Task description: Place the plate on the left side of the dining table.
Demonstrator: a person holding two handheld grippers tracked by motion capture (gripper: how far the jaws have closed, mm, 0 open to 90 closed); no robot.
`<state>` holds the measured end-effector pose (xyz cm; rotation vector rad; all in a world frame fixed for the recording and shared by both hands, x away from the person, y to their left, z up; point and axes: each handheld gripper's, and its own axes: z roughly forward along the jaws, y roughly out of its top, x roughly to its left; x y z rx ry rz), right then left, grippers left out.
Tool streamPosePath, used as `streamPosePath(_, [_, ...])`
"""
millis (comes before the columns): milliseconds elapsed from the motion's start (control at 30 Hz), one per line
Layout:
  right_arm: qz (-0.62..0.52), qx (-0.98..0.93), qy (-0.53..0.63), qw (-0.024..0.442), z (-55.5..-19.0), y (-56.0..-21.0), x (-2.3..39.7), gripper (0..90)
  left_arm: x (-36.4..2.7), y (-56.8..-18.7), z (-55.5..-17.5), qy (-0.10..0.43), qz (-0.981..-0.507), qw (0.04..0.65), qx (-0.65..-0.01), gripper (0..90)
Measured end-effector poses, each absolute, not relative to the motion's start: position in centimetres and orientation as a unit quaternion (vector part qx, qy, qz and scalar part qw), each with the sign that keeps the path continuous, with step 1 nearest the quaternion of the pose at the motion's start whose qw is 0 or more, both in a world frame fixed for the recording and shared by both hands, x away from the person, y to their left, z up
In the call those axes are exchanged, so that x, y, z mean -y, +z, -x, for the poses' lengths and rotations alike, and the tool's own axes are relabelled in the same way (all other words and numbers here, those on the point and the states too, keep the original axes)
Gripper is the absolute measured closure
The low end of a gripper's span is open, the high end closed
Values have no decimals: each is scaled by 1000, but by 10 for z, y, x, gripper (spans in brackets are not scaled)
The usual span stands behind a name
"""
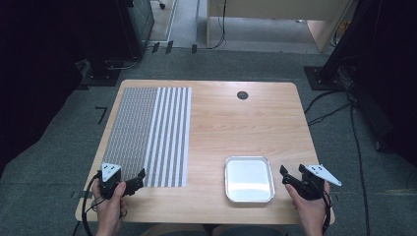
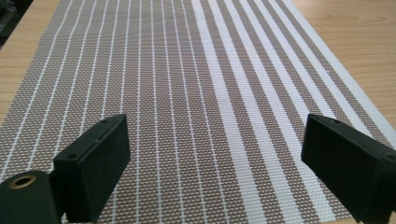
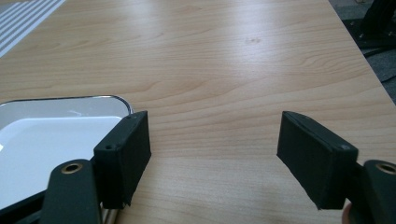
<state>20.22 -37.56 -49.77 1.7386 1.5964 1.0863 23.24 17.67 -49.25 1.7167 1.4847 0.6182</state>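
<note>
One placemat (image 1: 147,135), one tray (image 1: 249,178), seemingly empty.

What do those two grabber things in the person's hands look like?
Both are black. The left gripper and right gripper each have two flat, blocky black jaws, a grey three-cornered plate on top and a black cable trailing down. A small brass-coloured ring sits near the jaws. No sleeves show on the forearms.

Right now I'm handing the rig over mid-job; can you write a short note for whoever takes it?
Left gripper: open, holding nothing, at the near edge of the striped placemat.
Right gripper: open, holding nothing, just right of the metal tray.
Placemat lies flat on the table's left half; the tray sits near the front edge, with nothing in it.
Done: nothing gripped so far.
Left: likely grasping the placemat and the tray, both untouched.
</note>
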Motion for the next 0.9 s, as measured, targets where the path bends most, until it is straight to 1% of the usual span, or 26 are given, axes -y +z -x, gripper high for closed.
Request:
streamPosePath(367, [-643,-589,407,271,-203,-495,369,298,-156,-492,-232,241,-684,381,-573,80])
streamPosePath(567, [-642,-592,409,265,-204,-496,365,303,-147,-490,-232,244,-688,376,-570,80])
streamPosePath(900, [-633,-603,411,258,-206,-496,357,311,-119,-488,-232,233,-702,380,-555,80])
